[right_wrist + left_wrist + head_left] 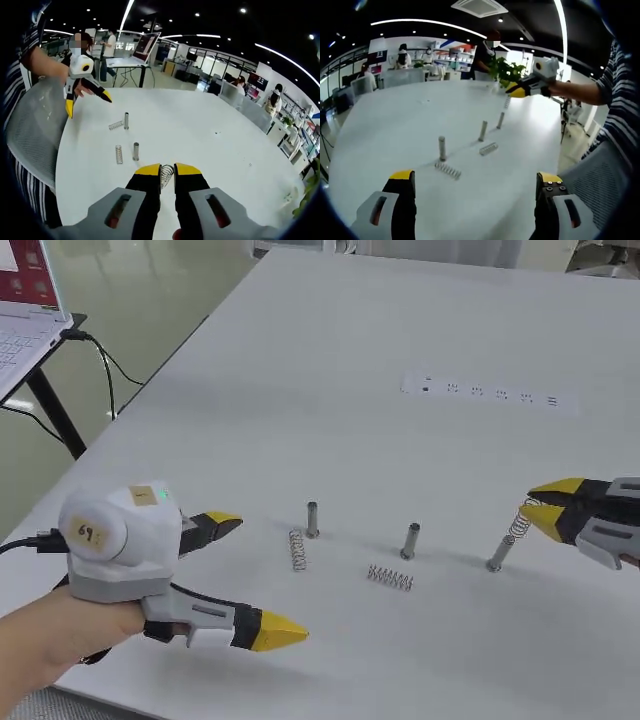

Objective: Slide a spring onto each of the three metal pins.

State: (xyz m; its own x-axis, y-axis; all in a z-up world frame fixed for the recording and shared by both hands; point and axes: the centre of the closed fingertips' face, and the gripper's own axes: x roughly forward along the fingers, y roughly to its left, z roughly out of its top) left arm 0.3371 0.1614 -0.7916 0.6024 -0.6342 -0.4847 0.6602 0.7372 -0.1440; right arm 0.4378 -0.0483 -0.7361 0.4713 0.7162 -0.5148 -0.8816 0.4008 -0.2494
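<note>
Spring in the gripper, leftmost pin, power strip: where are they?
Held spring (519, 523): head view, middle coils.
Leftmost pin (312, 519): head view, mid shaft.
Power strip (490, 395): head view, top face.

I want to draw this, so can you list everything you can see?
Table: one, white, underneath everything.
Pins: three, grey metal, in a row on the table.
Springs: three, silvery; one lying by the left pin, one before the middle pin, one held over the right pin.
Power strip: one, white, far side of table.
Laptop: one, white, on a stand left of the table.
Left gripper: one, yellow-tipped, open.
Right gripper: one, yellow-tipped, shut on a spring.
</note>
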